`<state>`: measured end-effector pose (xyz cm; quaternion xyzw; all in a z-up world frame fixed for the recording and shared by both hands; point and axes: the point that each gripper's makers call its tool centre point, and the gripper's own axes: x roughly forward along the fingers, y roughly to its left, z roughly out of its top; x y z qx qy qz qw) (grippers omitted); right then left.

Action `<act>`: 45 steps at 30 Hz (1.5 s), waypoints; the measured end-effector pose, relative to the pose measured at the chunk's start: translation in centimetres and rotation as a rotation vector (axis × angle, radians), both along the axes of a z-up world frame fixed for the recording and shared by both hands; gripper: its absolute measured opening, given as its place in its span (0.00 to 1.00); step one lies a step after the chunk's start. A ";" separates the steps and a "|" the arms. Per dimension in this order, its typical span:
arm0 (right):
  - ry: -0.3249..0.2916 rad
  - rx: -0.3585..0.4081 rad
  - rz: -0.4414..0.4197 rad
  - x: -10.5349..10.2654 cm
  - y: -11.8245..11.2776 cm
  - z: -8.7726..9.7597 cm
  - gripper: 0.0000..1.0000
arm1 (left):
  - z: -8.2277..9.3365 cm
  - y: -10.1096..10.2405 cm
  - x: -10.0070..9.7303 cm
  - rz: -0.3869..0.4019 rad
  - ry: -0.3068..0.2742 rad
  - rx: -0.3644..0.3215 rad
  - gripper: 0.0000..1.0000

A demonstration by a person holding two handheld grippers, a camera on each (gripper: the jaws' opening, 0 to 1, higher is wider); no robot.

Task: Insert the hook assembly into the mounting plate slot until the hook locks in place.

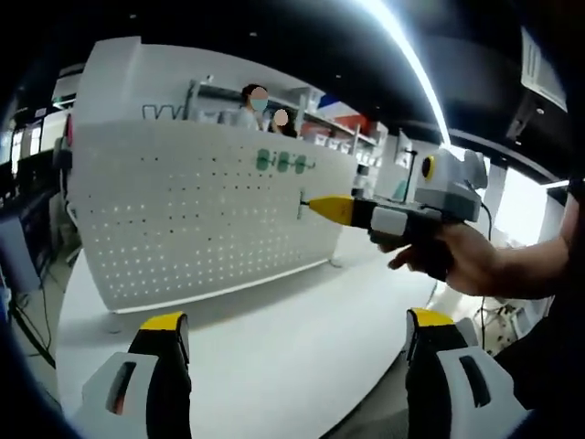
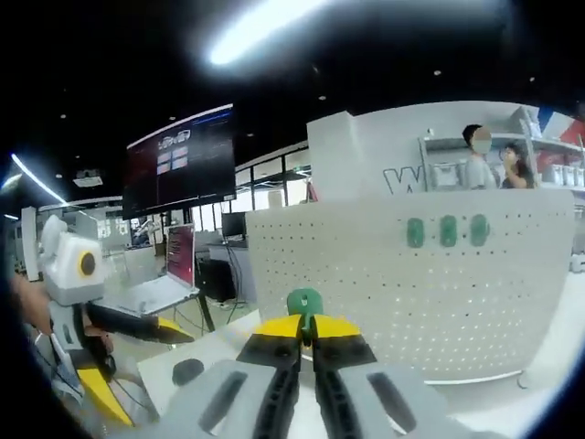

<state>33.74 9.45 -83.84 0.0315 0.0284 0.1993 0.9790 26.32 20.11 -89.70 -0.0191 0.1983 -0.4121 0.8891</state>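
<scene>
1. Hook (image 2: 304,302), green, sits clamped between the right gripper (image 2: 306,331) jaws, seemingly just short of the pegboard (image 2: 475,293).
2. Three green hooks (image 2: 447,231) hang there already.
3. Left gripper (image 1: 297,325) jaws stand apart.

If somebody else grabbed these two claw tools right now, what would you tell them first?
Right claw: shut on a green hook, held up to the white pegboard.
Left claw: open, holding nothing, low over the white table.
Three green hooks already sit high on the board.
Left to do: push this hook into a slot until it locks.
</scene>
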 end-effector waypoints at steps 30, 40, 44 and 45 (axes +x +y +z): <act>-0.082 -0.038 -0.328 7.4 -15.3 2.2 0.01 | -1.2 1.7 0.8 0.053 0.028 0.000 1.00; -0.089 -0.028 -0.401 8.8 -18.6 2.4 0.01 | -1.3 2.3 1.0 0.066 0.032 0.006 1.00; -0.091 -0.018 -0.421 9.5 -19.3 2.4 0.01 | -1.4 2.4 1.1 0.069 0.038 0.008 1.00; -0.092 -0.016 -0.422 9.6 -19.4 2.4 0.01 | -1.5 2.5 1.1 0.072 0.039 0.007 1.00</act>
